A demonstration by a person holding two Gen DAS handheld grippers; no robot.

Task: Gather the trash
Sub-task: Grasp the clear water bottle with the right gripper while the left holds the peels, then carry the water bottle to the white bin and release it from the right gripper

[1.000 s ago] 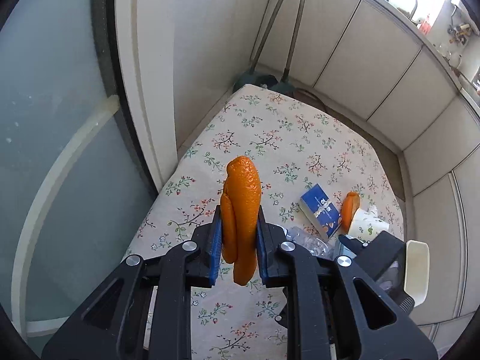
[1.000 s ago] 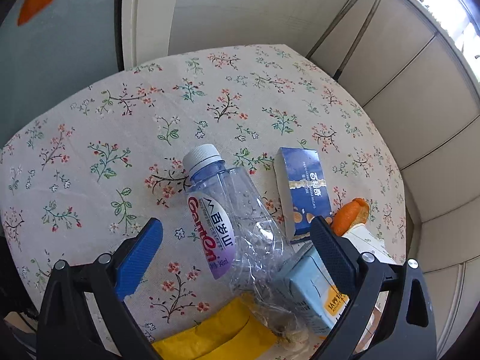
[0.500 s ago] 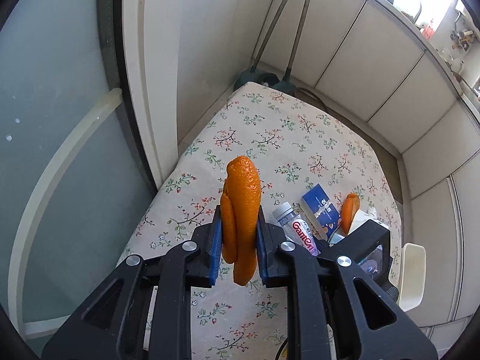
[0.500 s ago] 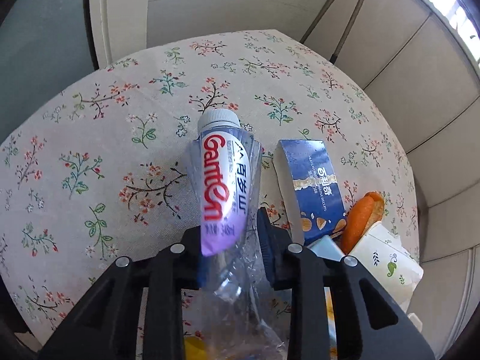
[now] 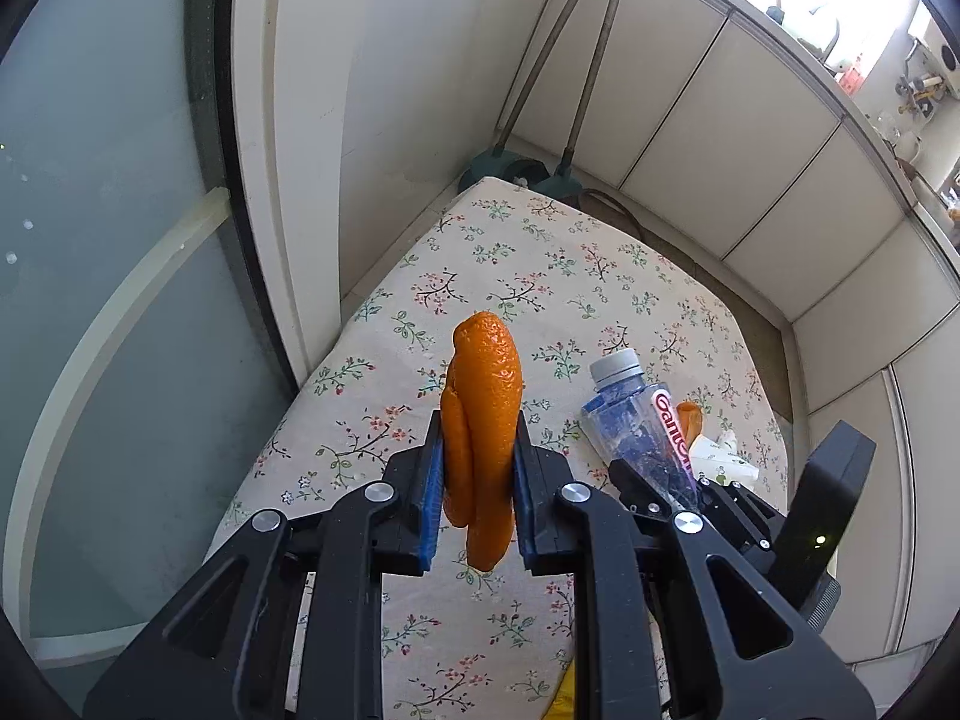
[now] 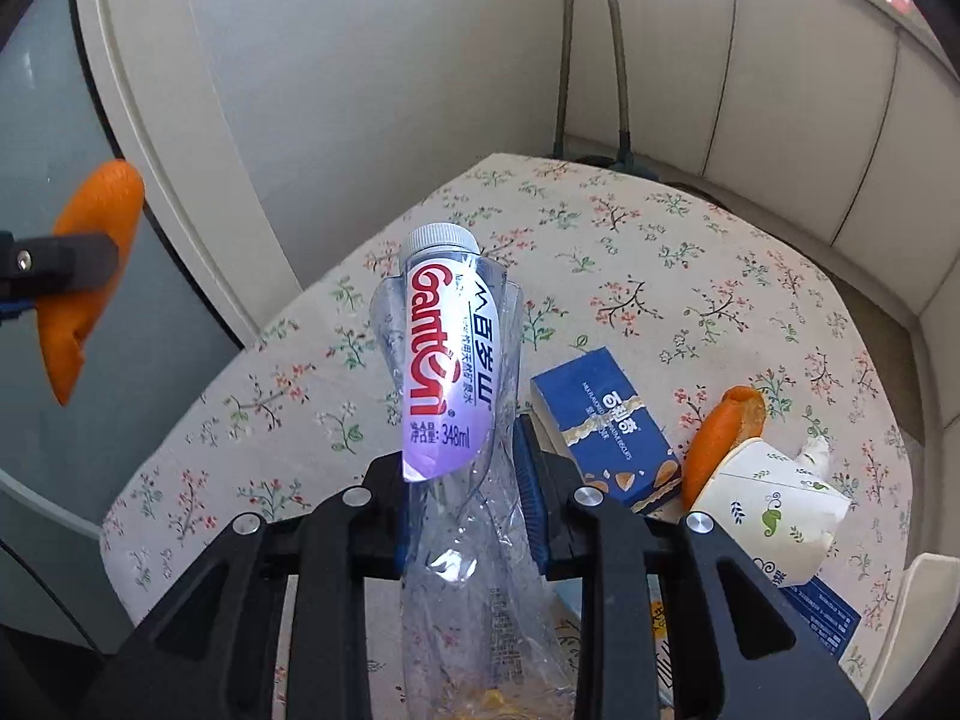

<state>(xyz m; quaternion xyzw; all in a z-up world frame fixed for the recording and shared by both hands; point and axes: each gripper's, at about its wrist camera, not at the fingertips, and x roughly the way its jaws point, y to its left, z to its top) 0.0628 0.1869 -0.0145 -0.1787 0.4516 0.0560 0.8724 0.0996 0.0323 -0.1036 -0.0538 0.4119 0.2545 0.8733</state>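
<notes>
My left gripper [image 5: 478,501] is shut on a piece of orange peel [image 5: 483,420], held upright above the table's near left part. The same orange peel [image 6: 84,276] shows at the left edge of the right wrist view. My right gripper [image 6: 462,504] is shut on a crushed clear plastic bottle [image 6: 447,360] with a white cap and a red-lettered label, lifted off the flowered tablecloth [image 6: 690,276]. That bottle [image 5: 636,420] also appears right of the peel in the left wrist view.
On the cloth lie a blue biscuit box [image 6: 606,426], a second orange peel [image 6: 720,432], a crumpled paper cup [image 6: 774,510] and a blue carton [image 6: 822,606]. Two mop poles [image 5: 576,60] lean at the far wall. A glass door [image 5: 90,240] stands left.
The right gripper closed on the bottle and raised it off the cloth, rolling so the label faces the camera. The left gripper with its peel stayed put.
</notes>
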